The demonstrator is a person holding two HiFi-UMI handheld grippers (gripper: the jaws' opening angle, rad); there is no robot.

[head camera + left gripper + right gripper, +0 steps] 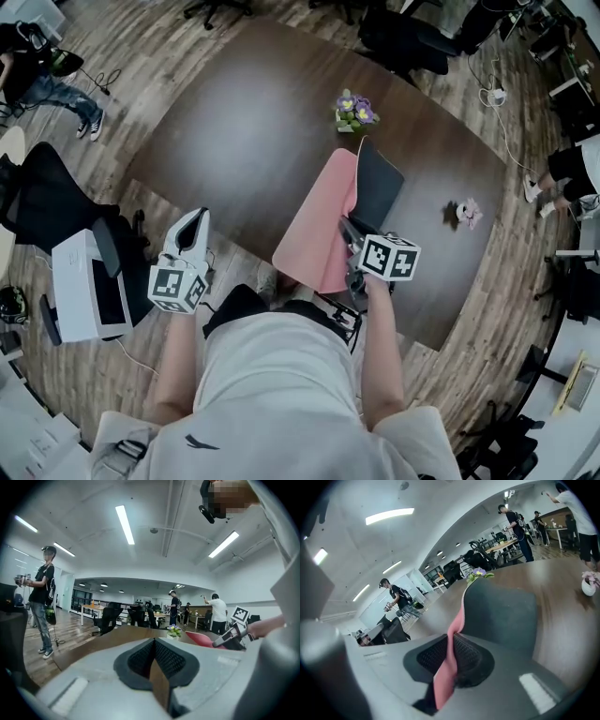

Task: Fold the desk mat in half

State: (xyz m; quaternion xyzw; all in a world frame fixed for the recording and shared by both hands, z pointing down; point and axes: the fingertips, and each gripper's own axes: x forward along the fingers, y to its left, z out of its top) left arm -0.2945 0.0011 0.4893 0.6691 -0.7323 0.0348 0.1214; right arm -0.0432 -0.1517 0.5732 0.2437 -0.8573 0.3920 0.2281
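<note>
Right claw (pixel 450 660) pinched shut on the thin pink edge of the desk mat (pixel 317 230). The sheet curls over the pads with its dark underside showing, so it is probably light, limp and a bit grippy, best held along an edge or corner as here. Mat sits at the tabletop's (pixel 234 122) near edge, right side lifted. Right forearm reaches forward, claw tipped down. Left claw (pixel 194 225) closed on nothing, off the near-left corner.
</note>
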